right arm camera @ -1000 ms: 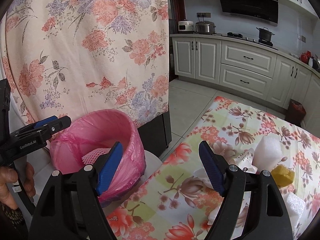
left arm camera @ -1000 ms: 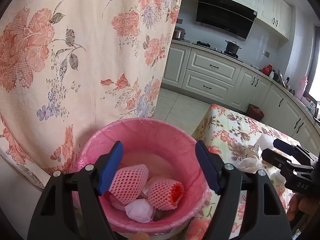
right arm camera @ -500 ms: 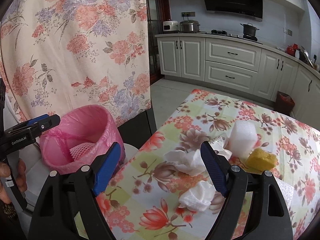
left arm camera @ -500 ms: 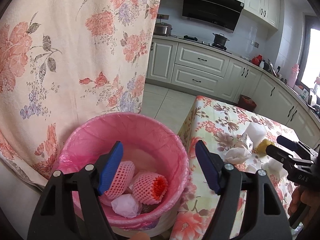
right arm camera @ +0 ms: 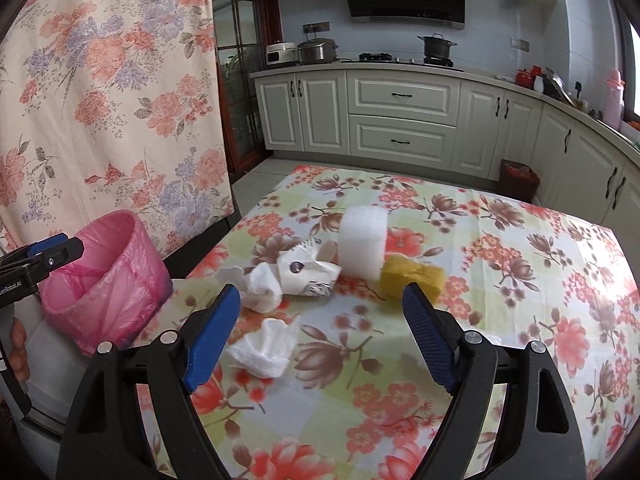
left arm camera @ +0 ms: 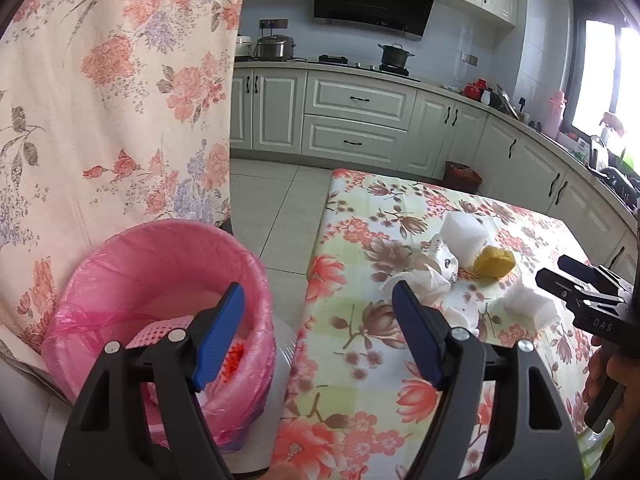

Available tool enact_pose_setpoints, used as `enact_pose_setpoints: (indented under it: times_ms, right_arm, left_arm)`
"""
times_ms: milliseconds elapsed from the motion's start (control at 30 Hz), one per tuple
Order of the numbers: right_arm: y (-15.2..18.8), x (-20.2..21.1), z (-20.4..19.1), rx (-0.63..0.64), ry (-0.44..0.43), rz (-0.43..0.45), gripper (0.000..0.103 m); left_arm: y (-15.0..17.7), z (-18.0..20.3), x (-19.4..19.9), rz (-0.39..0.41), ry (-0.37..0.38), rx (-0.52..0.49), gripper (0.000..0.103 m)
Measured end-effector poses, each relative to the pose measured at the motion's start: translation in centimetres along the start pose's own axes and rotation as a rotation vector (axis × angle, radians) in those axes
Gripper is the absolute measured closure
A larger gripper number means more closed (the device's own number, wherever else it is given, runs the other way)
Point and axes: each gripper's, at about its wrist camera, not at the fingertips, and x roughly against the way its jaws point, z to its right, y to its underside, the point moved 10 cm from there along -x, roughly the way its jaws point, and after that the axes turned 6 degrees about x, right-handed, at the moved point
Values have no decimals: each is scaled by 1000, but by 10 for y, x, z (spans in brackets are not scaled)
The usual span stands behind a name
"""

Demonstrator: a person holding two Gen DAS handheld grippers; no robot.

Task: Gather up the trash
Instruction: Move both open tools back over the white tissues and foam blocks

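Floral-cloth table (right arm camera: 500,264): foam block (right arm camera: 362,242), yellow sponge (right arm camera: 412,276), crumpled tissues (right arm camera: 266,346).

"DAS" on right gripper (left arm camera: 588,292), "enRobot.AI" on left gripper (right arm camera: 44,256)

Trash laid out ahead of the right gripper, bin off to its left

From the right gripper (right arm camera: 322,332), a crumpled tissue (right arm camera: 264,350) sits on the worktop (right arm camera: 520,280) just ahead, nearer its left finger. Further ahead there's another tissue wad (right arm camera: 262,286) touching a wrapper (right arm camera: 308,276), and behind those a foam block (right arm camera: 362,240) with a sponge (right arm camera: 412,276) right beside it on the right. The bin (right arm camera: 104,280) is off the worktop's left edge, with the left gripper (right arm camera: 44,254) over its near-left rim and the curtain (right arm camera: 108,92) behind it.
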Motion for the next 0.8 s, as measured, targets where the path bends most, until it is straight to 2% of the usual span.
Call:
enact_pose_setpoints:
  times_ms: [433,800]
  right_arm:
    - [40,-6,73,-54,73,-50,21]
    - [61,-22,103,-56,86,-95,20]
  left_arm:
    - [30,80,-34,-81,83,-92,30]
    - [56,134,-63,-153,133,-159,30]
